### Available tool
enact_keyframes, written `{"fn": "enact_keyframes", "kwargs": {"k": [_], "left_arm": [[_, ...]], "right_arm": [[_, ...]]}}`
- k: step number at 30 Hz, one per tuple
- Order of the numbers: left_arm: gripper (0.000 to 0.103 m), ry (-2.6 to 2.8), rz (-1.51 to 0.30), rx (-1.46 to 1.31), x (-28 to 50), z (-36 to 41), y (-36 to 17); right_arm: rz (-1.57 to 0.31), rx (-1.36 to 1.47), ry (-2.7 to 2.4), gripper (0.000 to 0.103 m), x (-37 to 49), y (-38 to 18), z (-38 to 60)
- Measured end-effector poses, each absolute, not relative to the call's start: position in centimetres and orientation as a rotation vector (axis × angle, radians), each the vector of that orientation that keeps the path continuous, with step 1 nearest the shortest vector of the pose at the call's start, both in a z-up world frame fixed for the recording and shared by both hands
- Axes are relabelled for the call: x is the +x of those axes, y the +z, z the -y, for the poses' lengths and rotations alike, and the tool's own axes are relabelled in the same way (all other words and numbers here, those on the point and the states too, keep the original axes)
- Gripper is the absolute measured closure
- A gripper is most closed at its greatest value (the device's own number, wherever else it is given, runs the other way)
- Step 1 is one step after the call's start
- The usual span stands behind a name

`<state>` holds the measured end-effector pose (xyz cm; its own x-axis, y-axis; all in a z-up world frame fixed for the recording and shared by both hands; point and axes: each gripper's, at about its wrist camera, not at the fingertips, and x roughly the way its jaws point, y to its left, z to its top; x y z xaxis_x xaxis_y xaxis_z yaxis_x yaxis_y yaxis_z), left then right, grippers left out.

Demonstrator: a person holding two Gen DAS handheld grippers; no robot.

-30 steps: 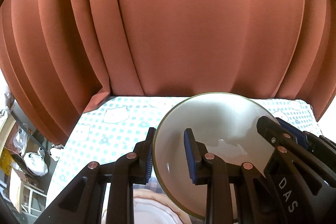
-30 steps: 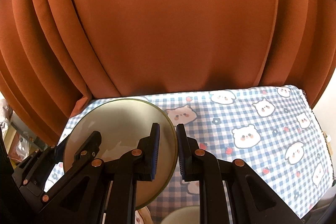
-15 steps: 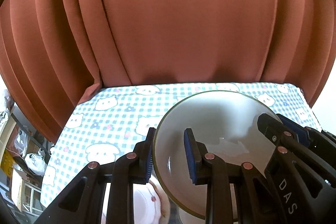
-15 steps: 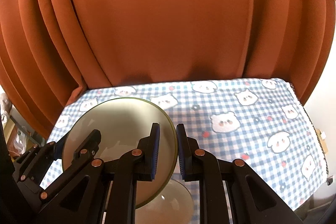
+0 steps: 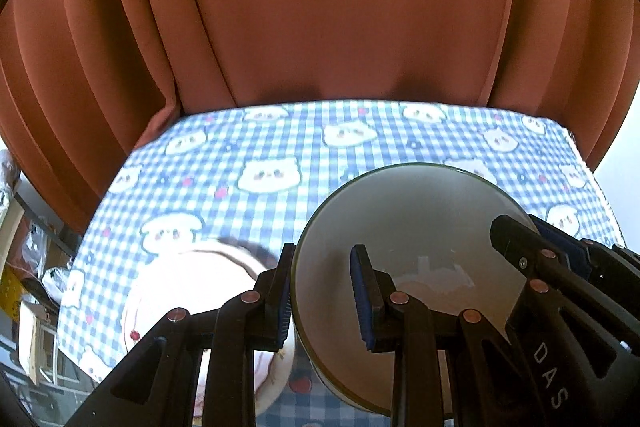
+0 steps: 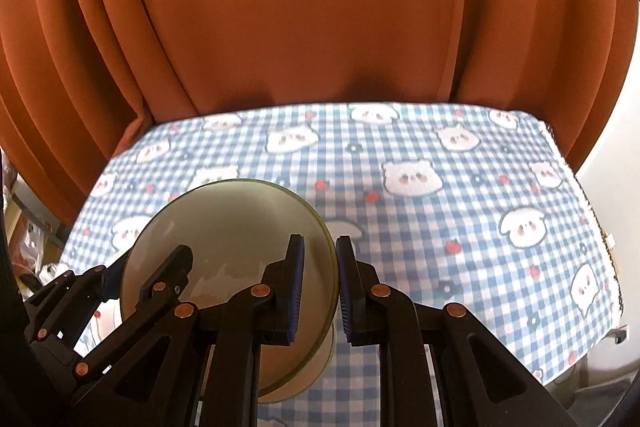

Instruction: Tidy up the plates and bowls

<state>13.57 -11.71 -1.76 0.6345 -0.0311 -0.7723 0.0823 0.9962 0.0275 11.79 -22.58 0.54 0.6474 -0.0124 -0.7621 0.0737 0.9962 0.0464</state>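
Both grippers clenched on one bowl's rim, above a checked tablecloth.
Left gripper (image 5: 324,301) and right gripper (image 6: 319,287) clamped on opposite edges of the pale bowl (image 5: 416,227); held over tablecloth (image 6: 460,227), beside pink-trimmed plate (image 5: 188,287); rust curtain (image 6: 320,19) behind.

A table under a blue-and-white checked tablecloth (image 6: 460,227) fills the lower half of both views; the cloth is printed with white bear faces, small red fruits and dark flowers; directly behind the table's far edge hangs a rust-orange curtain (image 6: 304,7) in long vertical folds, reaching down to the cloth; left of the table, past its edge, lies blurred household clutter (image 5: 28,291), too indistinct to name; right of the table a pale wall (image 6: 608,163) shows.
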Motion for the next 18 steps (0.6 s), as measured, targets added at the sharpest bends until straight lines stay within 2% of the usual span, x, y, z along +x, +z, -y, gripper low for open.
{"fn": "enact_keyframes", "kwargs": {"k": [18], "left_arm": [[0.078,-0.092,-1.029,0.059,13.5,11.4,-7.2]], "right_arm": [[-1.029,0.039,-0.061,0.084,12.4,-5.0,21.6]]}}
